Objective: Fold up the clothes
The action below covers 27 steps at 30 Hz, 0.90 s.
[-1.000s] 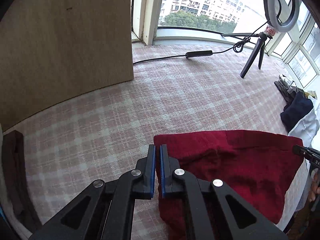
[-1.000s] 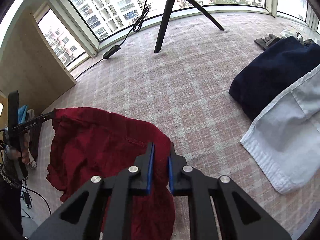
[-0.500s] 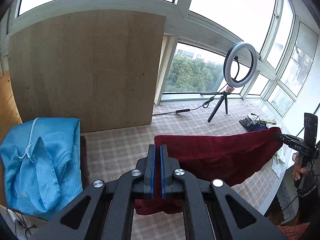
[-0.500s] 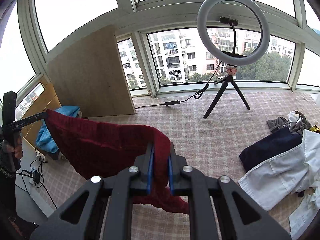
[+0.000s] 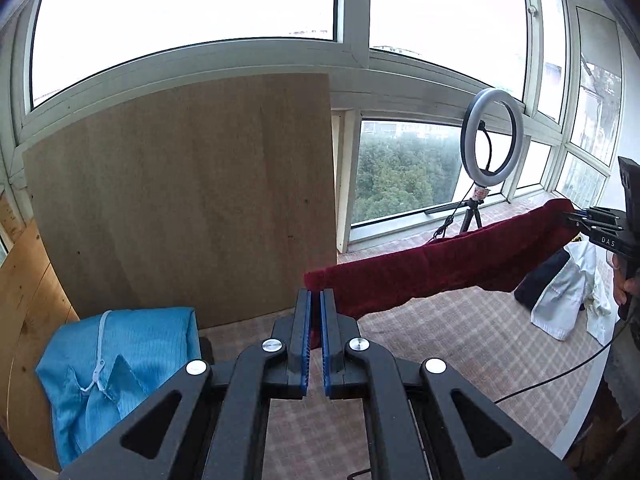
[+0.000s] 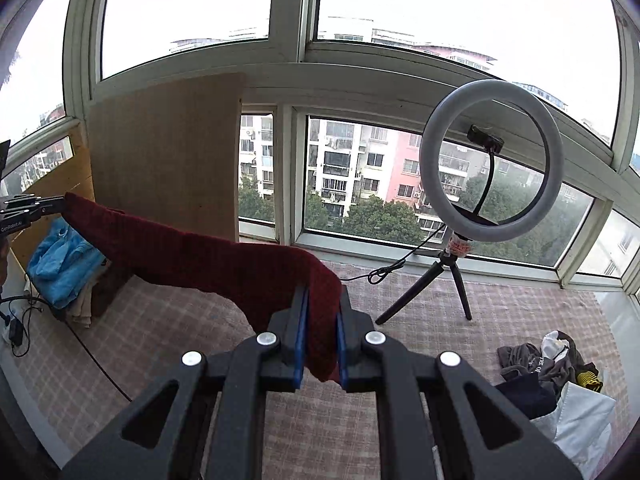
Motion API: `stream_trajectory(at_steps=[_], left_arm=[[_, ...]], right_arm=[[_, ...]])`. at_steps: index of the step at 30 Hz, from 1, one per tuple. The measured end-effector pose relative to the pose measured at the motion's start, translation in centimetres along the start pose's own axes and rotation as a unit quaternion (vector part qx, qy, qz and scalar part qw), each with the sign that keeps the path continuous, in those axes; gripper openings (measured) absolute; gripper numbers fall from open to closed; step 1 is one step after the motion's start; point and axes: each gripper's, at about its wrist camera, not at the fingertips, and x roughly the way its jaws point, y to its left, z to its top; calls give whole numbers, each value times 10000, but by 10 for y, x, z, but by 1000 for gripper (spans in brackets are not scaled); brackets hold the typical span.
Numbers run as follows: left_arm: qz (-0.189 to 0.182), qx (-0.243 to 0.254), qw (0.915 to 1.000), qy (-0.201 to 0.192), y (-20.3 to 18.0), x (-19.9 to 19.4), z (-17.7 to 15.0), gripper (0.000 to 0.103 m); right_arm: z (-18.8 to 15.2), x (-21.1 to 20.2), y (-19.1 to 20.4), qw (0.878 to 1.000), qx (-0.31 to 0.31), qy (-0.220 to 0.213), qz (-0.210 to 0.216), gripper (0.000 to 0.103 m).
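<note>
A dark red garment hangs stretched in the air between my two grippers, well above the checked cloth surface. My left gripper is shut on one top corner of it; in the right wrist view it shows at the far left. My right gripper is shut on the other corner, with red cloth bunched between its blue pads; in the left wrist view it shows at the far right. The garment's lower part sags below the held edge.
A blue garment lies folded at the left beside a wooden board. A ring light on a tripod stands by the window. A pile of white, navy and grey clothes lies at the right.
Both grippers have risen high and tilted up, lifting the red garment off the surface. It now hangs stretched between them in the air.
</note>
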Motion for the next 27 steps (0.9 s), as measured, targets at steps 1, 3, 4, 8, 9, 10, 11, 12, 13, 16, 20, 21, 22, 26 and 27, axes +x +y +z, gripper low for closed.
stream_trajectory(at_steps=[1, 3, 4, 8, 9, 10, 11, 12, 13, 16, 20, 21, 22, 26, 27], left_arm=[[-130, 11, 9997, 188, -3, 4, -22, 5], [-321, 43, 9968, 726, -11, 14, -72, 6], [-340, 69, 9940, 1034, -15, 18, -97, 7], [-424, -253, 9762, 2114, -11, 30, -176, 9], [-415, -404, 9741, 2186, -10, 30, -182, 9], [-395, -466, 9748, 2147, -9, 31, -181, 9], [-376, -527, 9754, 2107, -8, 33, -181, 8], [-356, -589, 9760, 2067, -8, 34, -180, 9], [-348, -627, 9765, 2031, -8, 36, -178, 10], [-605, -513, 9768, 1988, -22, 61, -159, 15], [-597, 0, 9722, 2262, -39, 97, -161, 18], [-518, 110, 9701, 2369, -41, 104, -165, 18], [-474, 166, 9680, 2458, -41, 111, -168, 18], [-478, -361, 9705, 2335, -5, 129, -153, 18], [-450, -431, 9719, 2271, 5, 136, -146, 17]], right_arm=[[-26, 9, 1, 9995, 40, 324, 33, 12], [-78, 26, 2, 9952, 119, 970, 98, 18], [-104, 35, 3, 9913, 151, 1302, 124, 26], [-206, 51, 5, 9655, 311, 2584, -38, 27], [-214, 46, -1, 9641, 582, 2592, 13, 27], [-222, 41, -8, 9622, 851, 2587, 61, 27], [-220, 37, -15, 9635, 1080, 2450, 65, 29], [-218, 33, -22, 9641, 1299, 2315, 65, 33], [-212, 34, -26, 9650, 1393, 2223, 22, 45], [-197, 41, -36, 9653, 1631, 2037, -54, 52], [-187, 66, -30, 9605, 1680, 2217, 18, 52], [-187, 70, -27, 9595, 1678, 2263, 40, 52], [-188, 74, -24, 9586, 1676, 2302, 66, 52], [-161, 86, -11, 9650, 1516, 2108, 371, 51], [-150, 90, -5, 9675, 1410, 2054, 432, 51]])
